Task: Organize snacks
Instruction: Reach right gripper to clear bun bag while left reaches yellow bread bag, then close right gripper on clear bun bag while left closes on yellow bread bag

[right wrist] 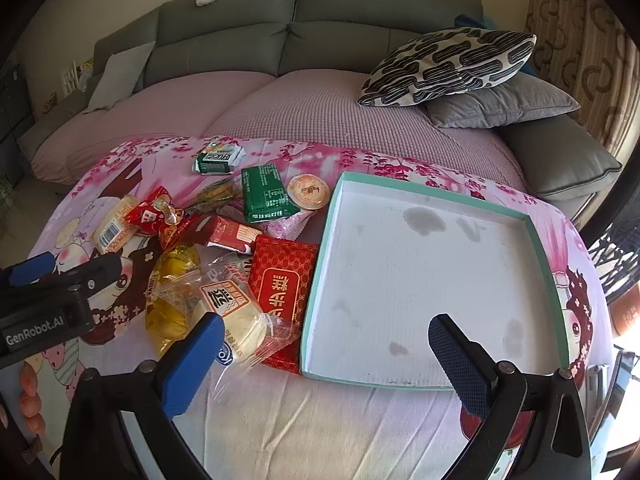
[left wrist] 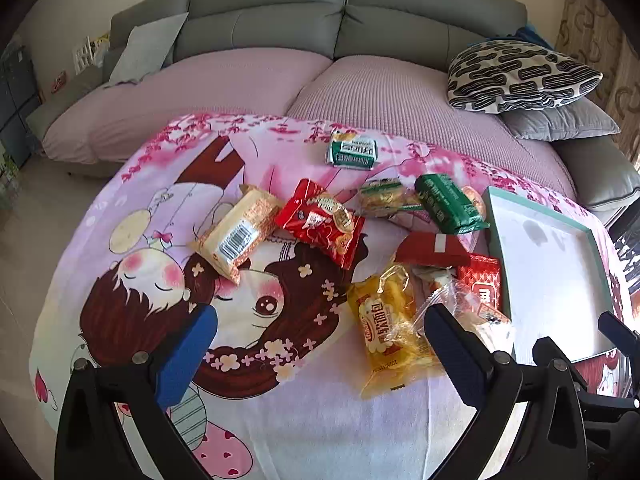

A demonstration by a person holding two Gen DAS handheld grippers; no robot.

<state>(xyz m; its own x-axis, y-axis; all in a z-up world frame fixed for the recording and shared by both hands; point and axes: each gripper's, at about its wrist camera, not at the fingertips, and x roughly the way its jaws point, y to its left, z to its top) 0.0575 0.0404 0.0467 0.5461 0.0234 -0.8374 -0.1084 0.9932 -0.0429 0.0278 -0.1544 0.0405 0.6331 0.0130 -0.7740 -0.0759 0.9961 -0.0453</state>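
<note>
Both jaws spread wide and empty: left gripper (left wrist: 320,344) hovers over the cartoon-print cloth (left wrist: 132,216), snack packets (left wrist: 320,224) heaped ahead and right; right gripper (right wrist: 326,354) faces the teal-rimmed tray (right wrist: 436,190), bare inside. Beyond, a grey sofa (right wrist: 336,28).

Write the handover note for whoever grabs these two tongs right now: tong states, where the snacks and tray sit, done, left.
Left tongs: open, empty, hovering over the snack pile.
Right tongs: open, empty, hovering at the near edge of the tray.
Shallow white tray with teal rim: on the pink cartoon-print cloth, nothing in it.
Snacks lie loose left of the tray: yellow bread packet, clear-wrapped white bun, flat red patterned pouch touching the tray's left rim, dark green packet, small round orange-lidded cup, green-and-white packet farthest back.
Done: nothing.
Left: move every snack into the tray.
</note>
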